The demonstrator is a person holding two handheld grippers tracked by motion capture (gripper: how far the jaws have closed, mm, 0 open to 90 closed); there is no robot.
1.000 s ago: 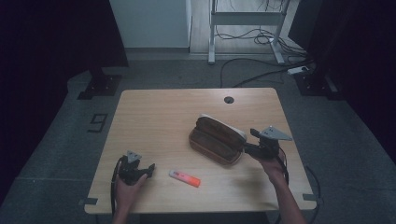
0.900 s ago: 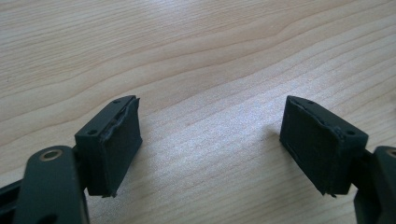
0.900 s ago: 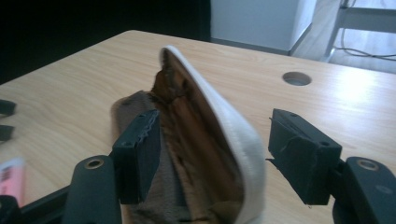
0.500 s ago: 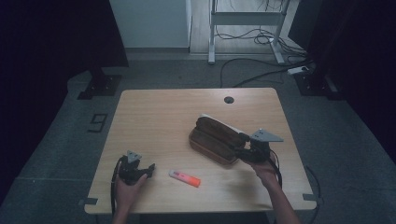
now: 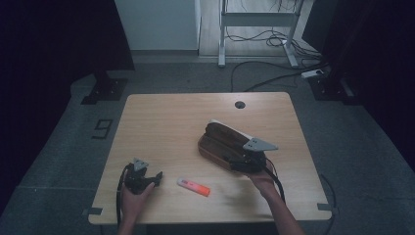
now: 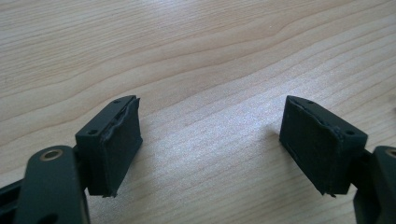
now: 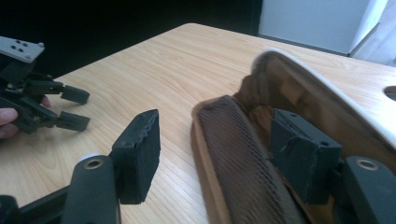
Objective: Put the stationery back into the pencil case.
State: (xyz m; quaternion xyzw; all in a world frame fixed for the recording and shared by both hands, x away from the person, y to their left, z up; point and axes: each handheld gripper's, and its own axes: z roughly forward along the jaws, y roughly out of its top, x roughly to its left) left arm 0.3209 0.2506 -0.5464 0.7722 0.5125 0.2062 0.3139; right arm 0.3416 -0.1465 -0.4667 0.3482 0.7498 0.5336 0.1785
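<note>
The right claw (image 7: 219, 154) stands parted, straddling the near wall of the open brown woven-lined case (image 5: 222, 144) on the pale wooden counter (image 5: 166, 122). It should settle squarely over that wall before pinching. Left of the case lie one orange-and-white marker (image 5: 193, 186) and the released left claw (image 5: 152, 178). One case, two claws.

- The right gripper (image 5: 234, 161) has moved leftward across the table (image 5: 166, 117), from beside the case's (image 5: 220, 142) right end to over its near wall.
- Its open jaws now straddle that wall, one inside the case, one outside.
</note>
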